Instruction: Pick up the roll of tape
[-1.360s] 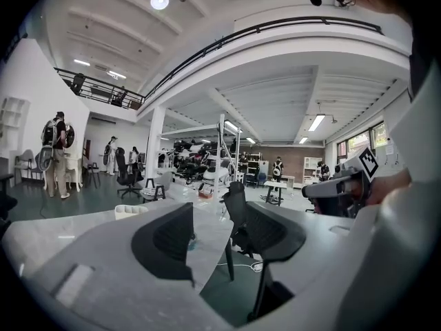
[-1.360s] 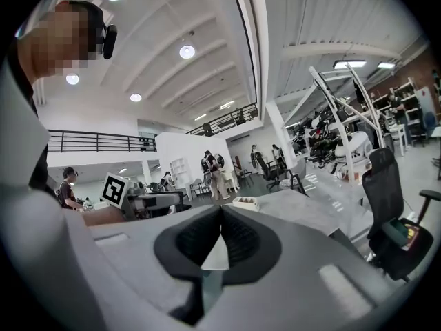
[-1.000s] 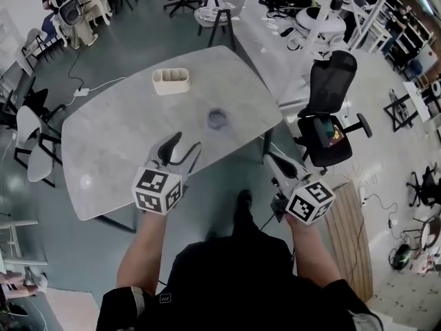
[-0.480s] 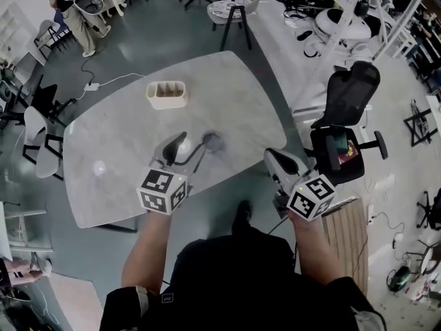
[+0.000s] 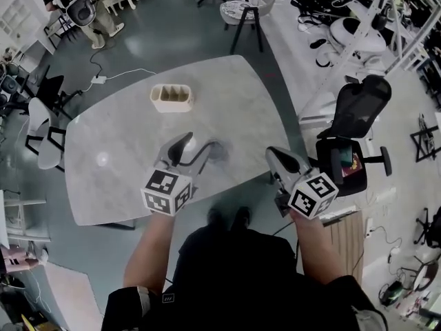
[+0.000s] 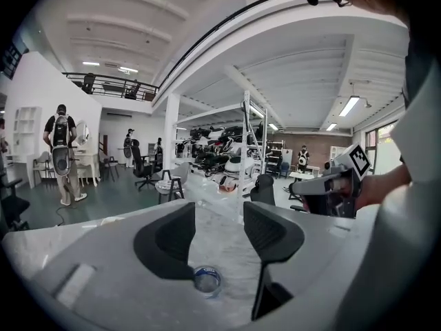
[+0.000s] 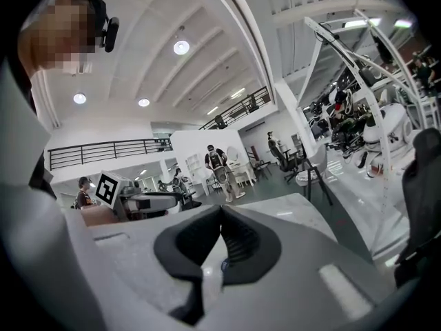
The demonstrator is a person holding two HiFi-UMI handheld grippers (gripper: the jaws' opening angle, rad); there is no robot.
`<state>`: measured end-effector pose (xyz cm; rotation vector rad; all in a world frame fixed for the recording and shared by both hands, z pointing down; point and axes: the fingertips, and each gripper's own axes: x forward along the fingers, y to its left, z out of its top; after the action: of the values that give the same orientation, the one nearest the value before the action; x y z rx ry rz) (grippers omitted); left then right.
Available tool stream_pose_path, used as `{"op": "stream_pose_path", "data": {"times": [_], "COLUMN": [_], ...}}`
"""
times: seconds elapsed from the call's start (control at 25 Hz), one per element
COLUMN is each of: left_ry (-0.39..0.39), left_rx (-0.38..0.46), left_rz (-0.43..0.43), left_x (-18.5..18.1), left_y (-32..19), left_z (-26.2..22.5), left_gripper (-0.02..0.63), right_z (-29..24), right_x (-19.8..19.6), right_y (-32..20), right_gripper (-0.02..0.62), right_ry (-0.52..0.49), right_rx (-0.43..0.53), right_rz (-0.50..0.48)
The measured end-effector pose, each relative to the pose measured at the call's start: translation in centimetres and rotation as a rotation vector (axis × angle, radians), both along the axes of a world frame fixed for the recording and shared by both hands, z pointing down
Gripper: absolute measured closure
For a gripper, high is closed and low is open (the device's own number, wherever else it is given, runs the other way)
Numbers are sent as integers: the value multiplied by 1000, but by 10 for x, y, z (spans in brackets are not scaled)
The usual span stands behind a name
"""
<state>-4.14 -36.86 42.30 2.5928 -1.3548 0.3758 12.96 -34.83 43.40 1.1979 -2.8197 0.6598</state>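
Nearest us, we hold the L tool low over the marble tabletop, jaws wide apart, gripping nothing. The roll of tape lies flat on the tabletop and shows btwn the two jaws. In the head view it sits right at the tips; we can't tell if it touches. Our R tool is at the tabletop's near right edge, jaws closed tip to tip, empty. Further on, a beige organizer stands upright. Beyond, a black office chair is on the floor.
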Motion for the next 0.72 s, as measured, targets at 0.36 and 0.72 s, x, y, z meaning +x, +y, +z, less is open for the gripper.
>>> {"op": "stream_pose_path", "data": {"times": [0.36, 0.72], "left_ry": [1, -71], "left_rx": [-6, -79], "left_rz": [55, 173], "left_x": [-44, -49], "left_y": [-4, -6], "left_z": [13, 63], "left_gripper": [385, 385], "right_z": [-8, 12], "right_x": [-44, -66], "right_y": [-14, -7], "right_gripper": [592, 592], "right_ry": [49, 84], "right_rx": [-3, -36], "right_rz": [39, 58]}}
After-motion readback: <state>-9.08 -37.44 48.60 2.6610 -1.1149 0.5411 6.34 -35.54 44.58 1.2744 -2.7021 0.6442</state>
